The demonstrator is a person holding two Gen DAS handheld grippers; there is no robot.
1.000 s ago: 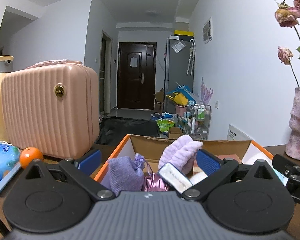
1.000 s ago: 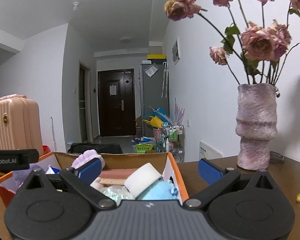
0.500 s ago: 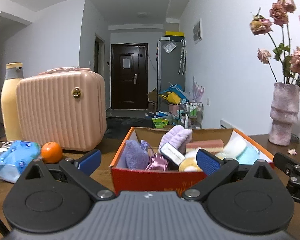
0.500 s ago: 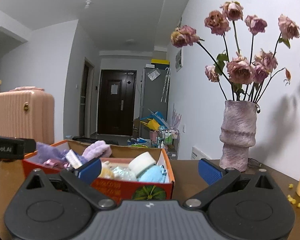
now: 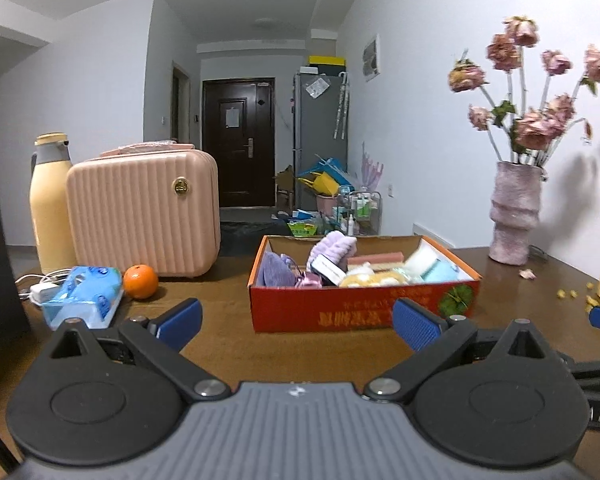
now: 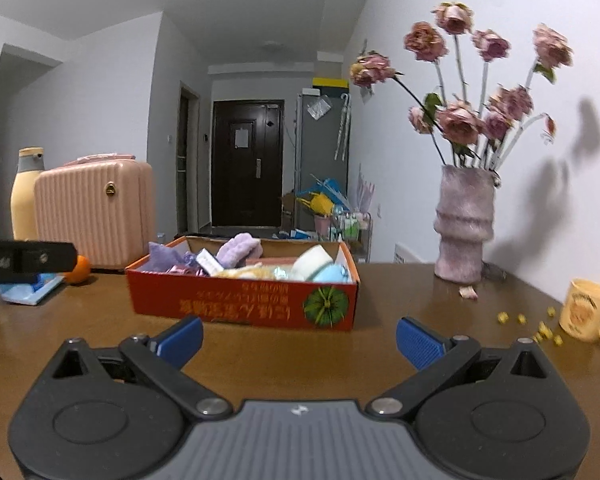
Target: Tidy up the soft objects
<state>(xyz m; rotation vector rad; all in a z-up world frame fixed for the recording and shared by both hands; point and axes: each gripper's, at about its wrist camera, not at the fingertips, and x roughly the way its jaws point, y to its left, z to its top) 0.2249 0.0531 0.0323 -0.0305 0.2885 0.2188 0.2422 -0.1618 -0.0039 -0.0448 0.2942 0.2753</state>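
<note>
A red cardboard box (image 5: pixel 360 312) stands on the brown table, also in the right wrist view (image 6: pixel 244 306). It holds several soft things: a lilac fuzzy cloth (image 5: pixel 334 246), a purple cloth (image 5: pixel 274 274), a white roll (image 5: pixel 420 259), a pale blue item (image 5: pixel 440 272) and a yellow sponge (image 5: pixel 372 279). My left gripper (image 5: pixel 296 322) is open and empty, well back from the box's front. My right gripper (image 6: pixel 298 338) is open and empty, back from the box's front right corner.
A pink suitcase (image 5: pixel 144 212), a cream flask (image 5: pixel 50 204), an orange (image 5: pixel 140 281) and a blue tissue pack (image 5: pixel 82 294) lie left of the box. A vase of dried roses (image 6: pixel 464 224) stands right. A yellow mug (image 6: pixel 584 310) and scattered crumbs (image 6: pixel 540 330) lie far right.
Both grippers have pulled back from over the box towards the table's front. The box now lies well ahead of both. Both stay open and empty.
</note>
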